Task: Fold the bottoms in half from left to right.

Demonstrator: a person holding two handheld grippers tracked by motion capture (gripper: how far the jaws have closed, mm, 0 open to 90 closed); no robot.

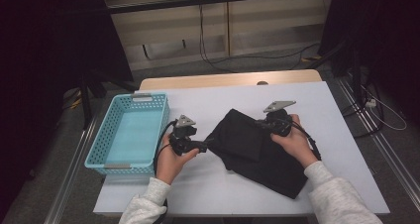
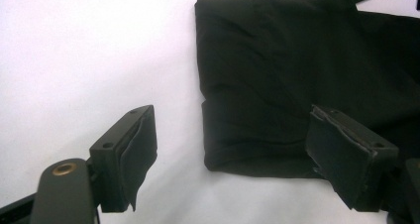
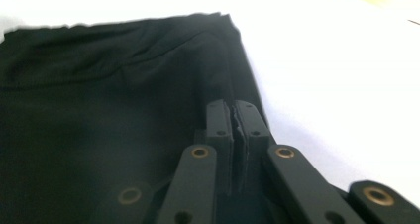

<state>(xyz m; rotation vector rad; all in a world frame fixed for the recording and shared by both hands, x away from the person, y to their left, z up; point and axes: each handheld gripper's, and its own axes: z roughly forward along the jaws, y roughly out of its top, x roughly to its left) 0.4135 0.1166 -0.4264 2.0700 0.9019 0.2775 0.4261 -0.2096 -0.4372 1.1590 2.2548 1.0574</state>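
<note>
Black folded garment [image 1: 257, 149] flat on white table [image 1: 346, 135], right of middle, lying at a slant. Left gripper [image 1: 204, 145] at the cloth's near-left corner, jaws spread wide, nothing pinched; in the left gripper view, one pad [image 2: 131, 157] over bare table, the other over the fabric's edge. Right gripper [image 1: 261, 126] on the garment's far edge, jaws pressed together; whether a fold sits between the pads [image 3: 236, 135] can't be told. Turquoise basket [image 1: 106, 135] beside the left hand, well apart from the cloth.
</note>
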